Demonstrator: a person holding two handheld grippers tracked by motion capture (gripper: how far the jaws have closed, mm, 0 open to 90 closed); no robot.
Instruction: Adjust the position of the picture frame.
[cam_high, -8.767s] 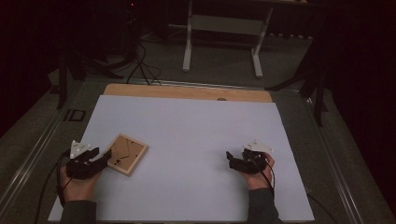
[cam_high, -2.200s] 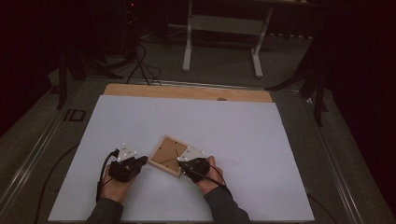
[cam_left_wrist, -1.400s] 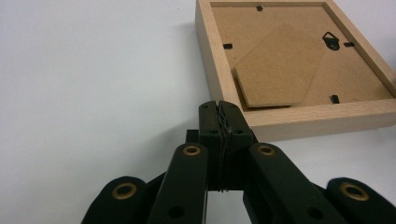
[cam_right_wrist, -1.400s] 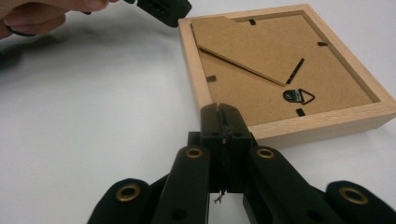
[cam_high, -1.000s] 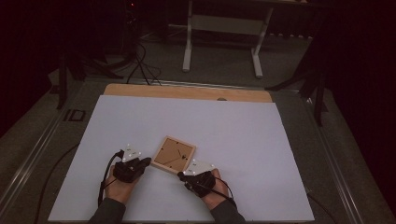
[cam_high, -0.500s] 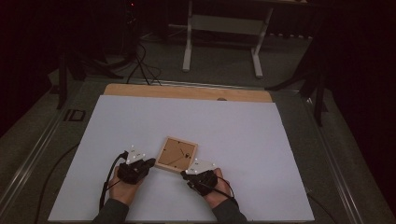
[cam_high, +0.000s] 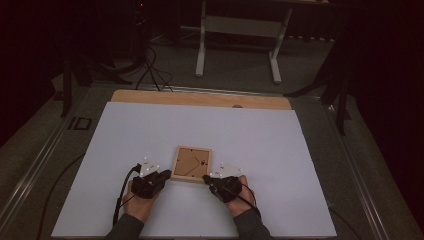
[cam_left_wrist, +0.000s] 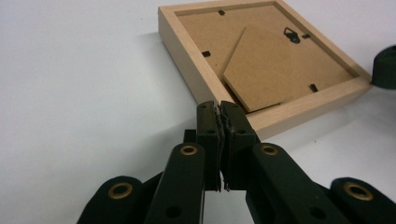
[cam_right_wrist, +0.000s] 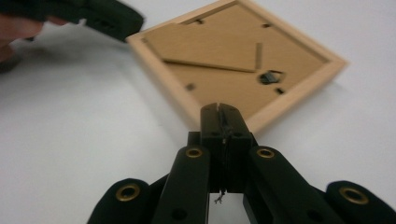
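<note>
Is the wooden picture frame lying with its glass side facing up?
No, the wooden picture frame lies back side up, showing its brown backing board and metal hanger.

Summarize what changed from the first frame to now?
The picture frame went from the table's left near the left hand-held gripper to the centre, now squared up. The right hand-held gripper came in beside it. Both are shut, holding nothing. The frame remains back-side up.
</note>
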